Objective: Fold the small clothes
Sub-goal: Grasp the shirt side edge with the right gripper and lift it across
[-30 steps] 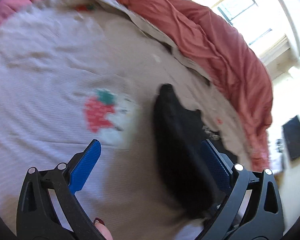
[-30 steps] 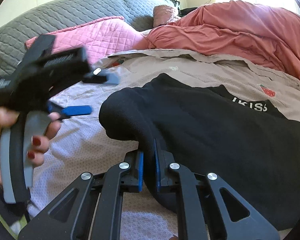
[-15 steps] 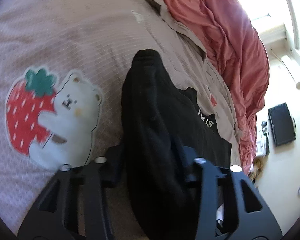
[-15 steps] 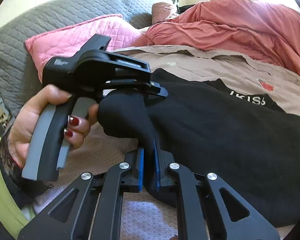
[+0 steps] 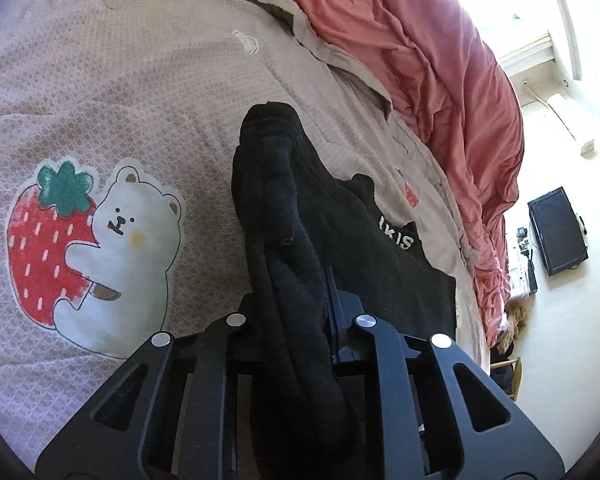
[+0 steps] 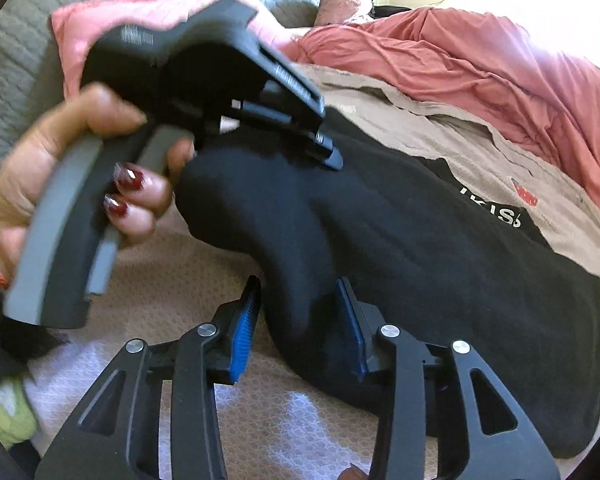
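A black sock with white lettering lies on the beige blanket. The same sock fills the middle of the right wrist view. My left gripper is closing, and the sock's bunched fabric is pinched between its jaws. In the right wrist view a hand holds the left gripper at the sock's raised rounded end. My right gripper is opening. Its blue pads stand apart on either side of a fold of the sock, with a gap on the left.
The blanket carries a strawberry-and-bear print. A salmon duvet is heaped along the far side of the bed. A pink pillow leans on a grey quilted cushion. A dark screen hangs on the wall.
My left gripper came in open from the left and closed on the sock's raised end. My right gripper, shut on a fold before, has parted its jaws.
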Motion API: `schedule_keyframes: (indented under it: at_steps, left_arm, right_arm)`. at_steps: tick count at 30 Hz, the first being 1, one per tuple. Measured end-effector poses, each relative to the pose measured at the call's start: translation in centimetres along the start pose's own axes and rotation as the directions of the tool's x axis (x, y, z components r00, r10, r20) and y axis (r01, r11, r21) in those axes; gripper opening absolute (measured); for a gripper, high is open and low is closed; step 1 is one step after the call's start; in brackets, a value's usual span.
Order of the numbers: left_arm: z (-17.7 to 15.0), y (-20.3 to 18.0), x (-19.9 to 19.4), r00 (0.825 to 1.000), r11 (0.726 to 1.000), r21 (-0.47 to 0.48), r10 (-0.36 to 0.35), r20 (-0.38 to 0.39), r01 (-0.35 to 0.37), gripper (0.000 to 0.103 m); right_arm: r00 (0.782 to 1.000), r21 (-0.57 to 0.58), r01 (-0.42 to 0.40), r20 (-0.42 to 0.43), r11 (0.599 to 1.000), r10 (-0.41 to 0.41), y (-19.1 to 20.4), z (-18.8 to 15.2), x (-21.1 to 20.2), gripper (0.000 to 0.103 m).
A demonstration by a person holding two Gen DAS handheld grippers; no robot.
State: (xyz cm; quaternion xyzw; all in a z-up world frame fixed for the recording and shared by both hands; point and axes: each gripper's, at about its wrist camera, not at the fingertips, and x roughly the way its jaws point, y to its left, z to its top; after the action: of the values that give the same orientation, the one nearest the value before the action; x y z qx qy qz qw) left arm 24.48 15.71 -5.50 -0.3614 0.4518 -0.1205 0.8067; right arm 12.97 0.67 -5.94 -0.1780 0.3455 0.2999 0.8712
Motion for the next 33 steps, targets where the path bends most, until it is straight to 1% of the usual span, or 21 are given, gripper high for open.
schedule_keyframes:
  at_steps: [2, 3, 4, 5, 7, 9, 12, 16, 20, 23, 26, 30, 33]
  left_arm:
    - [-0.2, -0.3, -0.2, 1.0, 1.0, 0.009, 0.003, 0.009, -0.003, 0.011]
    - [-0.3, -0.4, -0.5, 1.0, 1.0, 0.012, 0.005, 0.014, -0.005, 0.01]
    - [-0.4, -0.5, -0.6, 1.0, 1.0, 0.016, 0.008, 0.018, -0.008, 0.01]
    - [-0.5, -0.7, -0.7, 1.0, 1.0, 0.019, 0.011, 0.022, -0.012, 0.01]
    - [-0.9, -1.3, -1.3, 0.999, 1.0, 0.015, 0.001, 0.036, -0.001, 0.01]
    - [-1.3, -2.2, -2.0, 0.998, 1.0, 0.026, -0.006, 0.057, 0.005, 0.01]
    - [-2.2, -3.9, -2.7, 0.996, 0.999, 0.051, 0.011, 0.089, -0.015, 0.01]
    - [-2.9, -5.5, -3.2, 0.994, 0.999, 0.045, 0.02, 0.111, -0.025, 0.01]
    - [-3.3, -7.7, -3.3, 0.991, 0.997, 0.054, 0.05, 0.122, -0.057, 0.01]
    - [-3.5, -9.3, -3.2, 0.99, 0.996, 0.058, 0.065, 0.125, -0.073, 0.01]
    - [-3.8, -11.5, -2.9, 0.987, 0.99, 0.093, 0.095, 0.128, -0.108, 0.01]
    - [-4.3, -14.2, -2.4, 0.985, 0.984, 0.125, 0.114, 0.128, -0.13, 0.01]
    - [-4.6, -16.5, -1.7, 0.984, 0.977, 0.157, 0.127, 0.124, -0.146, 0.01]
  right_arm:
    - [1.0, -0.009, 0.02, -0.002, 1.0, -0.02, 0.2, 0.0, 0.2, 0.035]
    - [1.0, -0.005, 0.031, -0.001, 1.0, -0.031, 0.1, -0.1, 0.3, 0.031]
    - [0.999, 0.001, 0.034, 0.004, 0.999, -0.034, 0.0, -0.1, 0.2, 0.02]
    - [0.999, 0.016, 0.029, 0.018, 0.999, -0.029, -0.4, -0.1, -0.1, 0.011]
    - [0.999, 0.042, 0.019, 0.039, 0.999, -0.02, -0.9, -0.2, -0.6, 0.008]
    - [0.996, 0.069, 0.009, 0.083, 0.998, -0.015, -1.5, -0.3, -1.6, 0.008]
    - [0.99, 0.095, 0.012, 0.137, 0.995, -0.025, -2.3, -0.3, -3.3, 0.007]
    - [0.983, 0.132, 0.007, 0.18, 0.991, -0.031, -3.8, -0.8, -5.3, 0.007]
    - [0.978, 0.18, -0.008, 0.206, 0.984, -0.029, -5.4, -1.2, -6.8, 0.007]
    - [0.975, 0.231, -0.048, 0.221, 0.972, -0.005, -6.7, -1.8, -7.8, 0.007]
    - [0.971, 0.284, -0.072, 0.24, 0.956, 0.002, -8.3, -2.5, -8.8, 0.007]
    - [0.965, 0.334, -0.092, 0.262, 0.938, 0.001, -10.2, -3.5, -9.9, 0.007]
    - [0.961, 0.382, -0.115, 0.278, 0.917, 0.004, -12.1, -4.4, -10.7, 0.007]
